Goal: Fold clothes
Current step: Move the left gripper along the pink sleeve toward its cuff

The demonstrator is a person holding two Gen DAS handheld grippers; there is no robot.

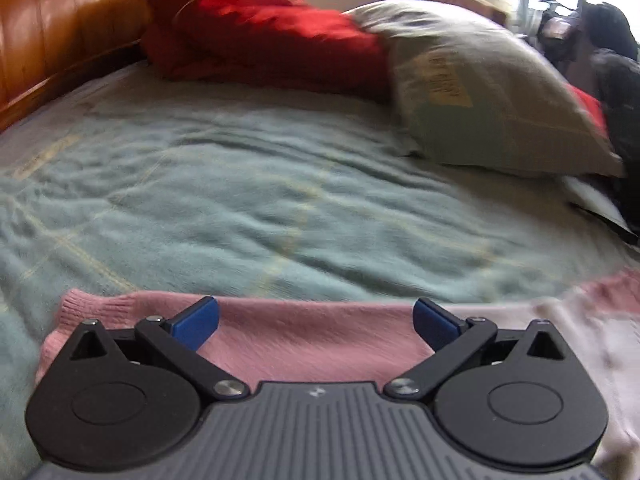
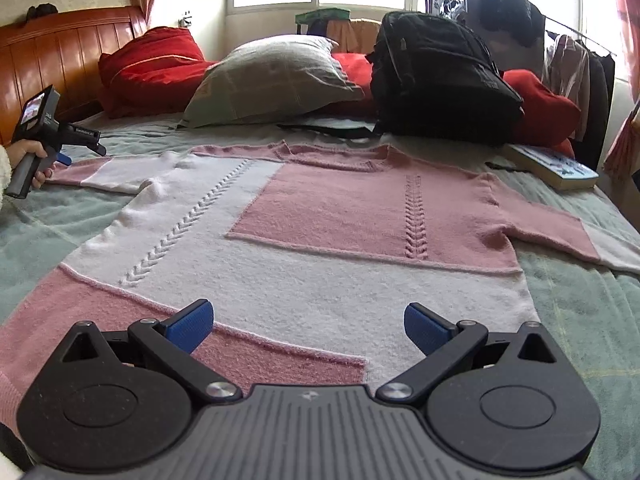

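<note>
Through the left wrist camera, the left gripper [image 1: 316, 322] has its blue pads spread wide with nothing between them; directly under and just ahead of the fingers lies the pink cuff of the sweater's sleeve [image 1: 304, 340], the sleeve running off to the gripper's right where it turns white; beyond the pads stretches the green blanket [image 1: 224, 200], and far ahead sit a red pillow [image 1: 248, 28] and, right of it, a grey-green pillow [image 1: 480, 88], both blurred. Through the right wrist camera, the right gripper [image 2: 308, 326] is likewise spread apart and empty, poised over the hem of the pink-and-white sweater [image 2: 320, 232], which lies flat on the blanket, front up, sleeves out to either side; far off to this gripper's left a hand [image 2: 28, 156] holds the other gripper at the sleeve end; straight ahead past the collar stands a black backpack [image 2: 440, 80]; to the right of it a book [image 2: 556, 168] lies near the bed's edge.
</note>
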